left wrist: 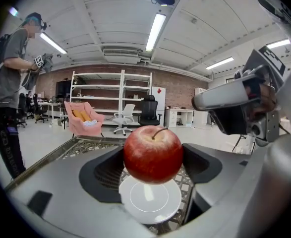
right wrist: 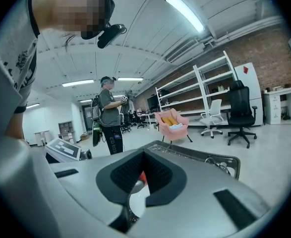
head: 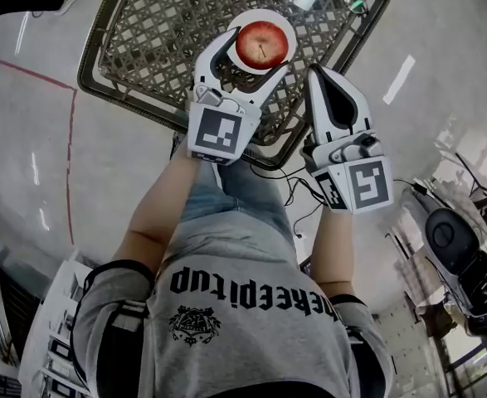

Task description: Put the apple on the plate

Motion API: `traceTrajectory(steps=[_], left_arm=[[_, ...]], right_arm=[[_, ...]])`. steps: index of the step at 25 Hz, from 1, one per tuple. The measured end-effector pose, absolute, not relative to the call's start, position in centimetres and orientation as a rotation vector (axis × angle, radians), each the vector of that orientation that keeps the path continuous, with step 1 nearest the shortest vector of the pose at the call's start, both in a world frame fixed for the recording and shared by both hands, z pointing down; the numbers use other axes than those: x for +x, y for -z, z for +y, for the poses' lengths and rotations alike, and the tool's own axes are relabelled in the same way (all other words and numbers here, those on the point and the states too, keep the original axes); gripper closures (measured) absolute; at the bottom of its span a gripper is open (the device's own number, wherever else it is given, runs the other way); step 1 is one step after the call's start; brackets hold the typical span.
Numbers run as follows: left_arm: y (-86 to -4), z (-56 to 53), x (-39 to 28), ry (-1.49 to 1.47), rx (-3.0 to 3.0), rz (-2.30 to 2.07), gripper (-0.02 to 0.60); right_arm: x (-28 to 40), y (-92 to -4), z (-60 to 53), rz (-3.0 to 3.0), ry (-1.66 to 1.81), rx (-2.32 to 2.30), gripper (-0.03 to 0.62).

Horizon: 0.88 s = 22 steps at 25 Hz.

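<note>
Dark lattice-topped table (head: 143, 40) on pale floor (head: 27, 164), round white plate (left wrist: 150, 202) on it.

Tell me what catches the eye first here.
A shiny red apple is clamped in the left gripper, directly over a white plate on a lattice-topped table. Beside it, the right gripper is shut with nothing in it.

Glossy-skinned apple (left wrist: 152, 153), smooth plate (left wrist: 150, 203), lattice table (head: 143, 31) perhaps of wicker
</note>
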State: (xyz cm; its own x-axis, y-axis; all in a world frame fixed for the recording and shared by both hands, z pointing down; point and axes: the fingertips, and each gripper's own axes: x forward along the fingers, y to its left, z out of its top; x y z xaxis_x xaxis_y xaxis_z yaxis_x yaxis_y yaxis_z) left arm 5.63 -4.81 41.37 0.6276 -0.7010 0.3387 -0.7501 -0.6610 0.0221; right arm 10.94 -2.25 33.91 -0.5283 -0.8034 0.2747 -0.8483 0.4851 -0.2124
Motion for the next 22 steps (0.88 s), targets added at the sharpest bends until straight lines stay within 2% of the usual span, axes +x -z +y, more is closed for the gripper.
traceTrajectory(steps=[22], left_arm=[[-48.6, -5.5, 6.4, -0.550, 2.608, -1.176, 0.187]], right_arm=[[11.9, -36.4, -2.6, -2.540, -0.529, 1.435, 0.585]])
